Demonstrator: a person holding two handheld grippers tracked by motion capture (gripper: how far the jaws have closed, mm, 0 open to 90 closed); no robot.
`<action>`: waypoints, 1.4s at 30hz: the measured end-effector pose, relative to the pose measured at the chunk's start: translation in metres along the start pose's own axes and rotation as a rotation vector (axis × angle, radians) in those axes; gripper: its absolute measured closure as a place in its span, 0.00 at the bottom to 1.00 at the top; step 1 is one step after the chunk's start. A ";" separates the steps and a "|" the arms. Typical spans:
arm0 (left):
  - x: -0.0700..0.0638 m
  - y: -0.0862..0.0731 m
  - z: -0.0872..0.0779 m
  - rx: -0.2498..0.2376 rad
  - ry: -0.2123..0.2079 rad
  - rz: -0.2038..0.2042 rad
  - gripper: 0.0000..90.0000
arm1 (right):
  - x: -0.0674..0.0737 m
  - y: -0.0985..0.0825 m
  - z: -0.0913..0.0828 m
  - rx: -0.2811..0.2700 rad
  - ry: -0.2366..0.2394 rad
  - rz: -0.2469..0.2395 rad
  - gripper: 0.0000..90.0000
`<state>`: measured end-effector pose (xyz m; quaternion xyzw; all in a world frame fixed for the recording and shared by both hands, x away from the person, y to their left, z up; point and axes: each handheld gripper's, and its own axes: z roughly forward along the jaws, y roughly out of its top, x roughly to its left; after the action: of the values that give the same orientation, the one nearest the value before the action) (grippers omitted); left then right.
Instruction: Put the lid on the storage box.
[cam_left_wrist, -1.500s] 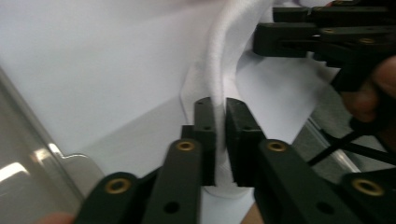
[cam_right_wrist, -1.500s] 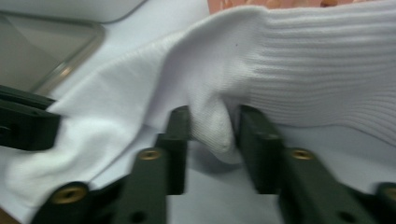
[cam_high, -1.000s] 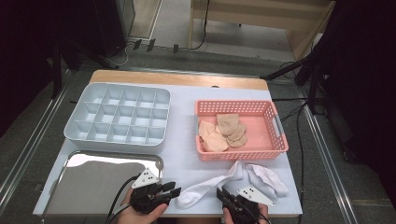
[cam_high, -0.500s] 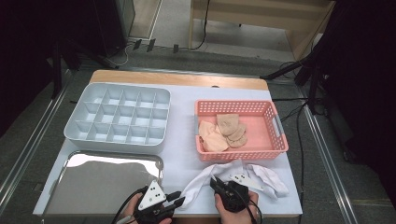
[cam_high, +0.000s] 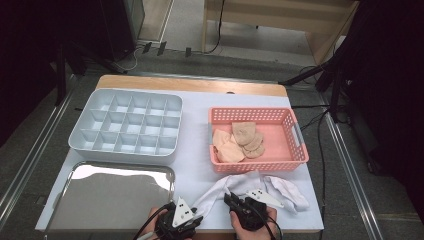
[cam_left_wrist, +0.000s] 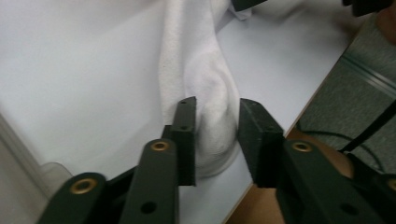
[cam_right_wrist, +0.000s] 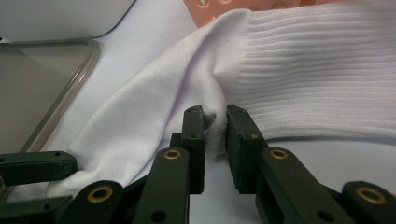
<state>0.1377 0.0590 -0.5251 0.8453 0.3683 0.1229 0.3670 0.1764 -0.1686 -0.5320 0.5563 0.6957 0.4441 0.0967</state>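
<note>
Nearby, pink basket (cam_high: 295, 130) and steel tray (cam_high: 70, 195) flank the white sock (cam_high: 220, 190).

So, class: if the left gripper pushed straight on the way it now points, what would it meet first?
The white sock. The left gripper already has the sock's rounded end between its jaws, and the cloth runs on ahead of it. Beyond that lies bare white table, though depth is hard to judge.

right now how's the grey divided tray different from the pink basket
The grey divided tray is split by walls into many small square compartments, all empty; the pink basket is one open space holding a pile of beige socks. The tray's walls are solid, while the basket's are perforated with holes. The tray sits on the table's left half, the basket on its right. Both are shallow, rectangular and plastic-looking.
</note>
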 end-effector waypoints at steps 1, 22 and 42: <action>0.001 0.000 0.000 0.003 0.008 0.002 0.88 | 0.000 0.000 -0.001 -0.005 0.003 -0.001 0.88; 0.090 -0.007 -0.025 -0.219 -0.257 -0.478 0.98 | 0.004 0.002 -0.013 -0.104 0.042 -0.087 0.63; 0.082 -0.007 -0.016 -0.173 -0.250 -0.455 0.99 | -0.005 -0.005 -0.055 -0.101 0.030 -0.160 0.72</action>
<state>0.1835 0.1287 -0.5236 0.7148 0.4890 -0.0369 0.4986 0.1397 -0.2008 -0.5050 0.4864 0.7162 0.4776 0.1492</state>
